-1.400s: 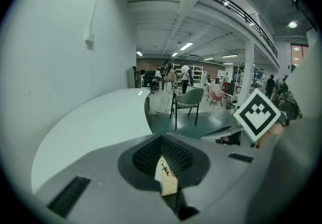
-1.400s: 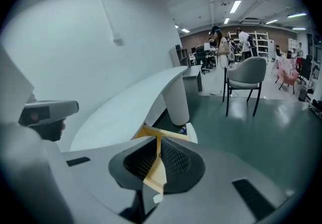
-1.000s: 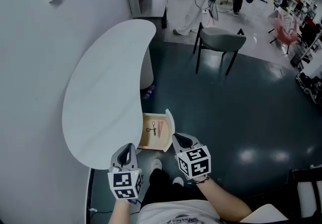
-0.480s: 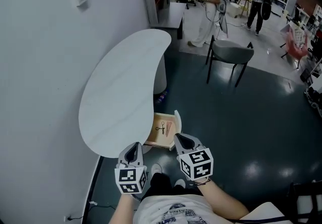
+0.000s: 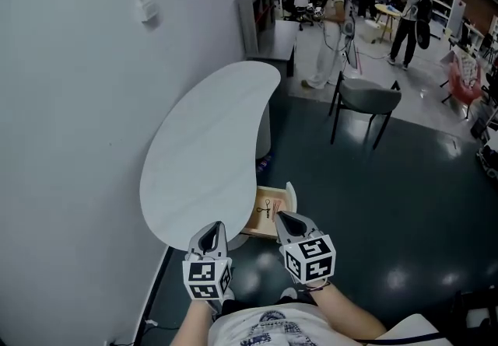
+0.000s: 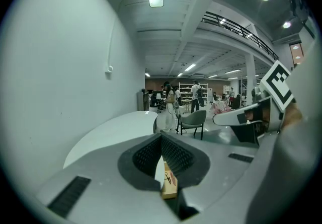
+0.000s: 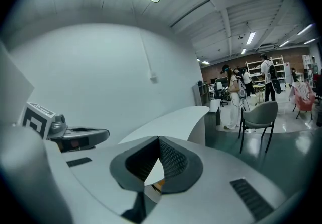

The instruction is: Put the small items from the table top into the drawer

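The white kidney-shaped table top lies bare, with no small items on it. Under its near end the wooden drawer stands pulled out, with small scissors and a reddish item inside. My left gripper hovers over the table's near edge, shut and holding nothing. Just above the drawer's front, my right gripper is shut and holds nothing too. The left gripper view looks past its closed jaws down at the drawer. The right gripper view faces the table.
A pale wall runs along the table's left side. A grey chair stands on the dark floor beyond the table. Farther back are a low shelf unit and several people standing. The person's legs are below the grippers.
The head camera has swung, so the table and the drawer sit farther right and lower in the view. Both grippers stay shut and close together near the drawer.
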The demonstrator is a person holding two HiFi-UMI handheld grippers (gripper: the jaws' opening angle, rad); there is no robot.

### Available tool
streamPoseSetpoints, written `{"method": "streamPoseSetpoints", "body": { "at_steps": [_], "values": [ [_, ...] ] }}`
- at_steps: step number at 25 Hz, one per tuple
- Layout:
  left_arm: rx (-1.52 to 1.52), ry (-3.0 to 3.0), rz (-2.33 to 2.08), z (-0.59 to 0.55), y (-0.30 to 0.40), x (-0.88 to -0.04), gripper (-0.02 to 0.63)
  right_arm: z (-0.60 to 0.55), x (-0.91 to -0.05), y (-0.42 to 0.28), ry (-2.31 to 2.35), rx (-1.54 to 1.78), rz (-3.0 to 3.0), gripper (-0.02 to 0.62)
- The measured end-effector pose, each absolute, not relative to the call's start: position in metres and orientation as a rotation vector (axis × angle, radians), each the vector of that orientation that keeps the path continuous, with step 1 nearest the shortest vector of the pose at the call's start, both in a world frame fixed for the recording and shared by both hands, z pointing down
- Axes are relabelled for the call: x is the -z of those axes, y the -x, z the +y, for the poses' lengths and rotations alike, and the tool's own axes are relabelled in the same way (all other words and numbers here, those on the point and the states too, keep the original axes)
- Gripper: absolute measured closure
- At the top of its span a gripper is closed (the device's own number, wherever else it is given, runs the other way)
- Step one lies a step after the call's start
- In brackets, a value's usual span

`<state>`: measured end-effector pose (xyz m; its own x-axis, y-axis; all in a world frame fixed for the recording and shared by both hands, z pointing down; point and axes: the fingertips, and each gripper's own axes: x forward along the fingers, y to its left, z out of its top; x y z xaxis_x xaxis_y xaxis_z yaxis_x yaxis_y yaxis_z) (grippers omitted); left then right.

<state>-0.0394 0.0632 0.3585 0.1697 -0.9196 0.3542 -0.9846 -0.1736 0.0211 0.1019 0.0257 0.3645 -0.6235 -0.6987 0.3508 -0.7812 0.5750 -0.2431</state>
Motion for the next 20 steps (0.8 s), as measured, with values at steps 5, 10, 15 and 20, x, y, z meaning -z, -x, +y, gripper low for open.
{"method": "streamPoseSetpoints", "body": {
  "at_steps": [5, 10, 15, 20],
  "values": [
    [-0.355, -2.249, -1.833, 0.063, 0.083, -0.342, 0.586, 0.028, -0.349, -0.057, -1.277, -0.518, -2.601, 0.574],
    [-0.349, -2.270, -1.843, 0.068, 0.146, -0.333, 0.586, 0.036, -0.341, 0.010, -1.272, -0.484, -2.608, 0.574],
    [-0.339, -2.283, -1.836, 0.080, 0.205, -0.332, 0.586, 0.050, -0.340, 0.072, -1.276, -0.465, -2.610, 0.574],
    [-0.336, -2.295, -1.824, 0.092, 0.254, -0.332, 0.586, 0.064, -0.339, 0.124, -1.294, -0.464, -2.613, 0.574]
  ]
}}
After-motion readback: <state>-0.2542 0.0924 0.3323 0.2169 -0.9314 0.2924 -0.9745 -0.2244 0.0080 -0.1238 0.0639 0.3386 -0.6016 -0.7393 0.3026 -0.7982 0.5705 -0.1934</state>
